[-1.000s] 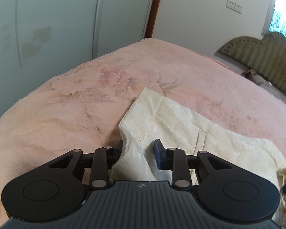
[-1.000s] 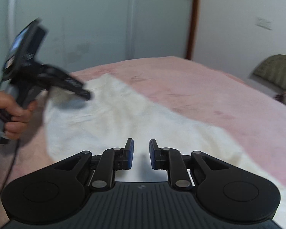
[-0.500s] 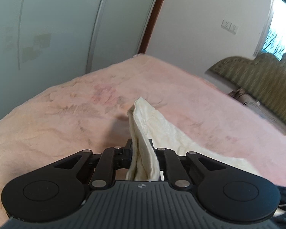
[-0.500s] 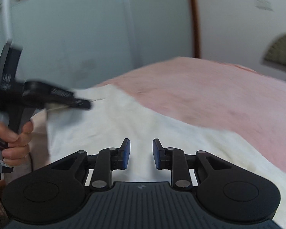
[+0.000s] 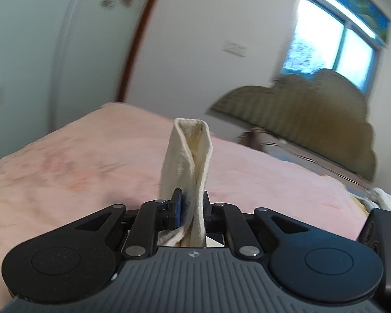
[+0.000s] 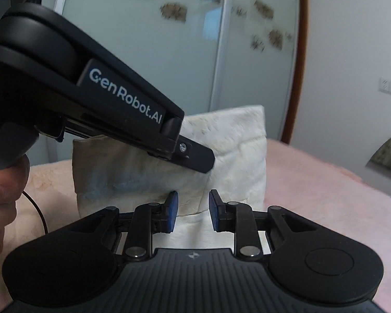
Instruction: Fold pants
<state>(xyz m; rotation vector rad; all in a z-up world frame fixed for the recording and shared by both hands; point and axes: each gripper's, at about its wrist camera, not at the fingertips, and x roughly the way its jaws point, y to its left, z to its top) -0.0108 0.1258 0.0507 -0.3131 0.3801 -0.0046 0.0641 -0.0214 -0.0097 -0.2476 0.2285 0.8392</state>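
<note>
The cream pants (image 5: 187, 161) are pinched in my left gripper (image 5: 191, 208), which is shut on a bunched edge and holds it lifted above the pink bed; the cloth stands up between the fingers. In the right wrist view the pants (image 6: 234, 151) hang as a raised sheet right in front of me, with the left gripper (image 6: 193, 161) clamped on their upper edge. My right gripper (image 6: 191, 211) is open and empty, its blue pads (image 6: 172, 208) close to the lower part of the lifted cloth, no cloth between them.
The pink floral bedspread (image 5: 65, 172) covers the bed below. An olive padded headboard (image 5: 312, 120) stands at the right. Glass wardrobe doors (image 6: 195, 52) and a white wall are behind. A hand (image 6: 2, 182) holds the left gripper's handle.
My left gripper closed on the pants' edge and lifted it high off the bed. My right gripper stayed open, and the two grippers are now much closer together.
</note>
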